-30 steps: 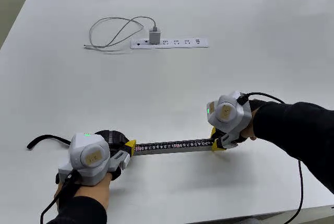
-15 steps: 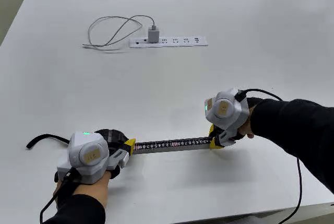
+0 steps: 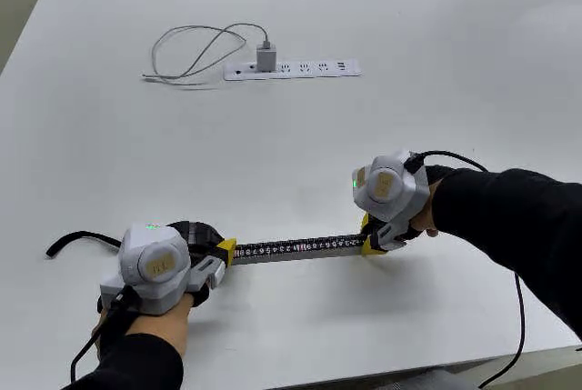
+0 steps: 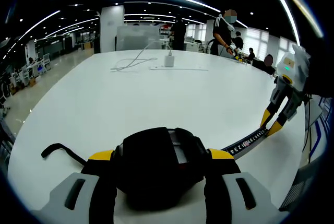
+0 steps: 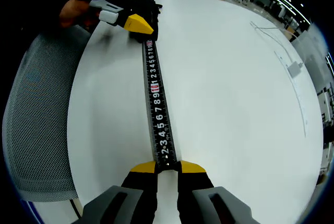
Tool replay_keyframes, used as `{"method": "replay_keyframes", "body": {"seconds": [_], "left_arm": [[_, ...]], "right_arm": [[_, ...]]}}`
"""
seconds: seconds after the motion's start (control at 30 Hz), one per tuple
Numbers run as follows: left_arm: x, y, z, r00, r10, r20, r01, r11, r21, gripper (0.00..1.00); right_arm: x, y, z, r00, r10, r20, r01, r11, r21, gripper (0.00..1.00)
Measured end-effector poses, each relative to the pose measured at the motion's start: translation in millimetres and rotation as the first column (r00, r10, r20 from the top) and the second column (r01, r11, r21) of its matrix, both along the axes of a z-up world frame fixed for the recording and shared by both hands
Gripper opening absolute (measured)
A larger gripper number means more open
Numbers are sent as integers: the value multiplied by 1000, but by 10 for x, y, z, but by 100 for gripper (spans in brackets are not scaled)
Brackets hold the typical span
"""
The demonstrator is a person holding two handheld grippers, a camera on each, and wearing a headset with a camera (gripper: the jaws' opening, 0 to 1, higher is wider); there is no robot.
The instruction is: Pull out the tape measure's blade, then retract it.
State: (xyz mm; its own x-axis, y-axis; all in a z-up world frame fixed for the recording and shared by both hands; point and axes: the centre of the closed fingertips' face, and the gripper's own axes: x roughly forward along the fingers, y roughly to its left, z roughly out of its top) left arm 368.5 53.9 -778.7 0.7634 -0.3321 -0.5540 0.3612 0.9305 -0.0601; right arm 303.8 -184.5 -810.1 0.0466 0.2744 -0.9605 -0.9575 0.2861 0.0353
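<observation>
— what's moved?
— hardly anything since a second ago: the blade (image 5: 156,104) is still drawn out, flat on the white table (image 3: 300,163).
— and the jaws?
— the left gripper (image 4: 162,156) clamps the black case (image 4: 156,174); the right gripper (image 5: 167,167) pinches the blade's tip.

Legible markings: printed scale numerals.
The dark metal tape measure blade (image 5: 156,104) carries white numerals. In the right gripper view they read 2 through 9 outward from the right gripper (image 5: 167,167). A red block follows at the tens position, then single digits restart at 1 toward the black rounded tape measure case (image 5: 148,9). In the left gripper view, 2, 3, 4 are legible. In the head view the numerals are too small to read.
</observation>
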Motion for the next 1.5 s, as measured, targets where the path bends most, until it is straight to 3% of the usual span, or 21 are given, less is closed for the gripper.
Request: {"method": "replay_keyframes", "body": {"seconds": [1.5], "left_arm": [[2, -10, -4, 1000, -5, -9, 4, 1000, -5, 65]], "right_arm": [[13, 116, 19, 1000, -2, 3, 2, 1000, 7, 10]]}}
